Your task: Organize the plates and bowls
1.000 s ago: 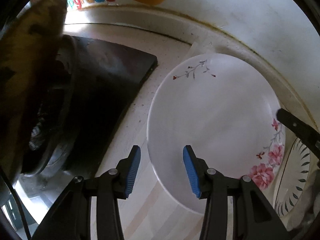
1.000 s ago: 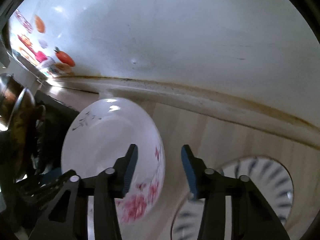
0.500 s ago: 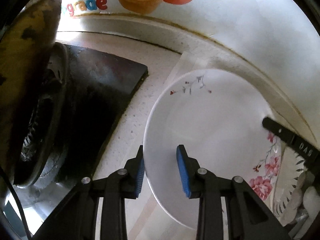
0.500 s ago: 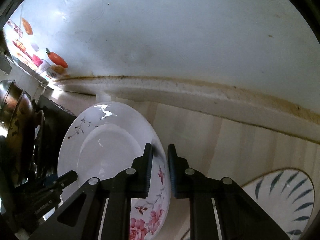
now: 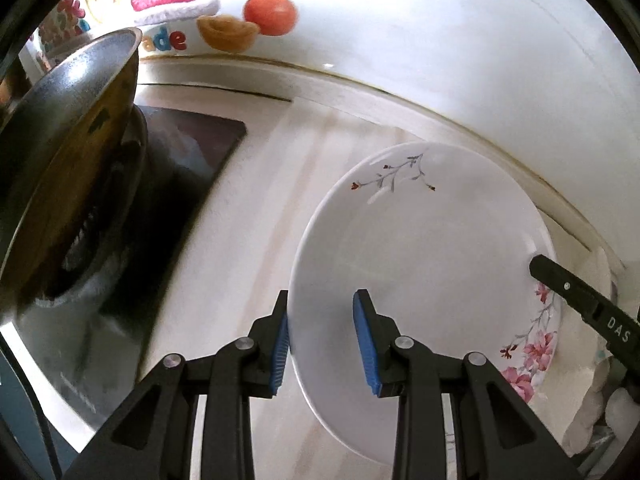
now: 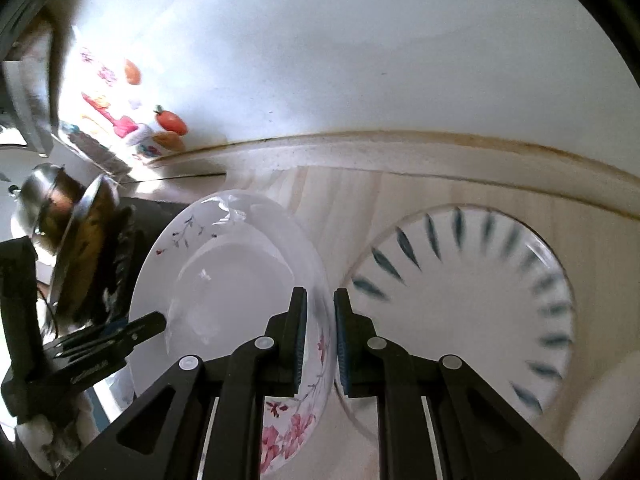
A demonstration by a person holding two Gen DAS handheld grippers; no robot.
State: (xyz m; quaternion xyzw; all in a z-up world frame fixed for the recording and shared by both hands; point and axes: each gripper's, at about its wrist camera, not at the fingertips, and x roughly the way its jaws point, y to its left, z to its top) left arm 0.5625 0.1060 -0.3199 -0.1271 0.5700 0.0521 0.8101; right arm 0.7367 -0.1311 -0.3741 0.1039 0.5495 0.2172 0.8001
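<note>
A white plate with pink flowers (image 5: 420, 264) is lifted off the wooden counter, held at both edges. My left gripper (image 5: 322, 340) is shut on its left rim; the rim sits between the blue pads. My right gripper (image 6: 320, 340) is shut on the plate's (image 6: 224, 288) right rim near the flowers. The right gripper's finger (image 5: 580, 300) shows at the plate's right edge in the left wrist view. A second plate with blue leaf marks (image 6: 472, 300) lies flat on the counter just right of the right gripper.
A black stove top (image 5: 188, 152) with a dark metal wok (image 5: 68, 152) stands to the left. The white wall (image 6: 400, 60) with fruit stickers (image 5: 270, 12) runs behind the counter. A pale round object (image 6: 600, 412) sits at the far right.
Both grippers closed on the flowered plate's opposite rims and raised it off the counter; the views have pulled back and up, showing more of the wok and the blue-leaf plate.
</note>
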